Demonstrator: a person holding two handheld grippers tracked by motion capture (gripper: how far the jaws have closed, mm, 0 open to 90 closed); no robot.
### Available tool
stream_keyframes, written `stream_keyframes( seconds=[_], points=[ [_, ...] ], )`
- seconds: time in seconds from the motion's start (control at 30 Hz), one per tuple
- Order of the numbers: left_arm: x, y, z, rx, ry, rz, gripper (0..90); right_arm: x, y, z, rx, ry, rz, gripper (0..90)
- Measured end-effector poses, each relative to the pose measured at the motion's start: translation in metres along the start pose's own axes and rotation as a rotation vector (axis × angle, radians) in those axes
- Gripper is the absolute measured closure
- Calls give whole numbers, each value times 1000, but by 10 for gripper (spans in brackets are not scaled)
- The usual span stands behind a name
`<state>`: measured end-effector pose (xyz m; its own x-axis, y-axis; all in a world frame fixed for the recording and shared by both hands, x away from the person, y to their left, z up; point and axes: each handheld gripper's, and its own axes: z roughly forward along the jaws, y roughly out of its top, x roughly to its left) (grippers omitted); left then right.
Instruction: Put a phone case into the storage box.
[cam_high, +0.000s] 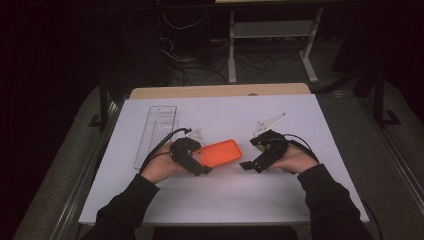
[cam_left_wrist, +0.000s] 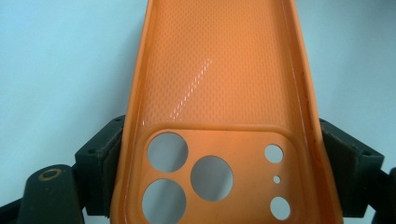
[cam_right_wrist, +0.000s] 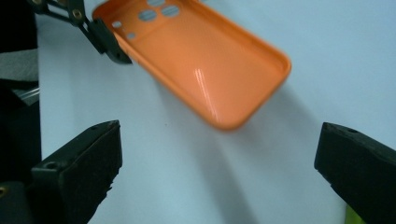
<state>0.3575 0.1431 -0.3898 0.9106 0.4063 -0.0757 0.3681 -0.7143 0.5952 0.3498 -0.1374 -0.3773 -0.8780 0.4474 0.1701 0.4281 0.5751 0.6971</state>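
Left gripper (cam_high: 196, 162) pinched the orange soft-plastic phone case (cam_high: 220, 152) at its camera-cutout end, holding it lifted, hollow up. Right gripper (cam_high: 255, 159), at the case's three o'clock, stood with jaws spread and nothing between them, probably ready to take the free end.

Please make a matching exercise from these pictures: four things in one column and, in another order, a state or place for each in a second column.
1. orange phone case
2. left gripper
3. right gripper
4. clear plastic tray

a. jaws wide open, nothing between them
b. lying at the table's left side
c. gripped at its camera-hole end
d. shut on the case's two side walls

Pairs: 1-c, 2-d, 3-a, 4-b
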Motion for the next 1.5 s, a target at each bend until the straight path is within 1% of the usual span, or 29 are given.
stream_keyframes(
  seconds=[0.07, 0.1, 0.13, 0.17, 0.2, 0.23, 0.3, 0.33, 0.37, 0.4, 0.43, 0.5, 0.53, 0.57, 0.6, 0.63, 0.67, 0.73, 0.83, 0.87, 1.0, 1.03, 1.17, 1.23, 1.27, 1.3, 1.37, 1.47, 1.5],
  points=[
    [1, 0, -2, -4, 15, -13, 164, 2, -6, 1, -18, -14, 35, 1],
    [2, 1, -3, -6, 19, -28, 164, 2, -8, 1, -24, -26, 28, 1],
    [3, 1, -4, -7, 28, -33, 164, 4, -13, 2, -35, -58, 57, 1],
    [2, 0, -4, -22, 32, -62, 164, 4, -13, 2, -35, -58, 57, 1],
    [2, 0, -6, -13, 38, -70, 164, 5, -15, 2, -44, -67, 68, 1],
    [4, -1, -7, 5, 40, -54, 164, 7, -18, 3, -66, -84, 89, 1],
    [5, -1, -8, 3, 43, -78, 164, 9, -21, 5, -75, -122, 100, 1],
    [5, -2, -8, 3, 47, -89, 164, 12, -25, 6, -111, -150, 121, 1],
    [6, -2, -8, 0, 52, -94, 164, 12, -25, 6, -111, -150, 121, 1],
    [5, -2, -8, 0, 57, -102, 164, 13, -26, 7, -120, -155, 146, 1],
    [5, -1, -8, -3, 61, -117, 164, 14, -28, 7, -136, -162, 145, 1],
    [2, -1, -5, -30, 68, -160, 164, 18, -32, 9, -166, -182, 181, 1],
    [1, -1, -5, -15, 75, -145, 164, 19, -33, 10, -169, -188, 182, 1],
    [1, -1, -5, -15, 75, -145, 164, 19, -33, 10, -169, -188, 182, 1],
    [0, 0, -3, -22, 80, -161, 164, 20, -34, 11, -182, -202, 174, 1],
    [1, 0, -4, -1, 82, -142, 164, 21, -36, 12, -188, -203, 183, 1],
    [1, 0, -4, 9, 80, -143, 163, 22, -36, 13, -196, -202, 188, 1],
    [2, 0, -3, 8, 82, -145, 163, 23, -37, 15, -187, -200, 200, 1],
    [1, 1, 0, 13, 79, -149, 163, 23, -37, 18, -181, -216, 193, 1],
    [0, 1, 0, 16, 72, -141, 163, 22, -37, 20, -186, -223, 187, 1],
    [-1, 2, 1, 15, 69, -143, 163, 22, -37, 20, -196, -225, 195, 1],
    [-1, 2, 1, 15, 68, -144, 163, 21, -37, 20, -200, -234, 182, 1],
    [0, 2, 0, 14, 73, -148, 163, 20, -37, 19, -202, -254, 182, 1],
    [-1, 1, 0, -10, 71, -172, 163, 18, -38, 18, -210, -278, 159, 2],
    [-1, 1, 0, -9, 70, -176, 163, 18, -38, 18, -210, -278, 159, 2],
    [0, 1, -1, 5, 75, -158, 163, 18, -38, 18, -210, -286, 154, 3],
    [1, 1, -2, 9, 79, -152, 163, 18, -39, 18, -207, -294, 149, 3],
    [1, 1, -2, -13, 73, -174, 163, 18, -39, 18, -202, -305, 141, 3],
    [1, 1, -2, -10, 71, -172, 163, 19, -38, 18, -201, -311, 139, 5]
  ],
)
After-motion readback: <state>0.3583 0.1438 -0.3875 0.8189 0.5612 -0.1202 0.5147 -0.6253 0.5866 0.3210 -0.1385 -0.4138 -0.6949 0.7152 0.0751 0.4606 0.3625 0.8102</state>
